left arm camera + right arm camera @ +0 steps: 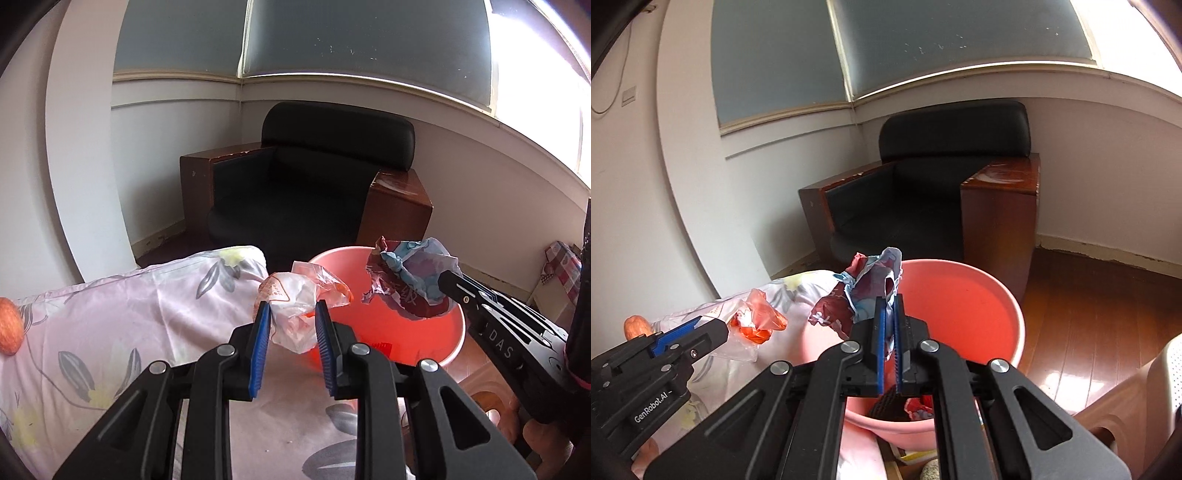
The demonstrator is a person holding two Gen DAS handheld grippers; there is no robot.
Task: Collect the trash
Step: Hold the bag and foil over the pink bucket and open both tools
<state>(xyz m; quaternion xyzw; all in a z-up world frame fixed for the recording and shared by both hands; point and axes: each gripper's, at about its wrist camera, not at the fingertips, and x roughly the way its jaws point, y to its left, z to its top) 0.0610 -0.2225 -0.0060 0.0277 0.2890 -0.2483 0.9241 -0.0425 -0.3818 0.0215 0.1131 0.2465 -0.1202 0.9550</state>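
My left gripper (291, 314) is shut on a crumpled clear plastic bag with orange print (299, 299), held at the near rim of a pink plastic bin (436, 332). In the right wrist view that bag (753, 321) hangs off the left gripper (713, 330) over the bed. My right gripper (890, 314) is shut on a crumpled maroon and light-blue wrapper (864, 291), which sticks up above the pink bin (960, 302). From the left wrist view the wrapper (406, 277) hangs over the bin's far side, pinched by the right gripper (447, 284). Some trash lies in the bin's bottom.
A bed with a floral pink sheet (110, 332) lies to the left, with an orange-red fruit (9, 326) on it. A black armchair with brown wooden sides (314, 177) stands in the corner behind the bin. Wooden floor (1089, 295) spreads right; a beige plastic stool (1126, 406) is near.
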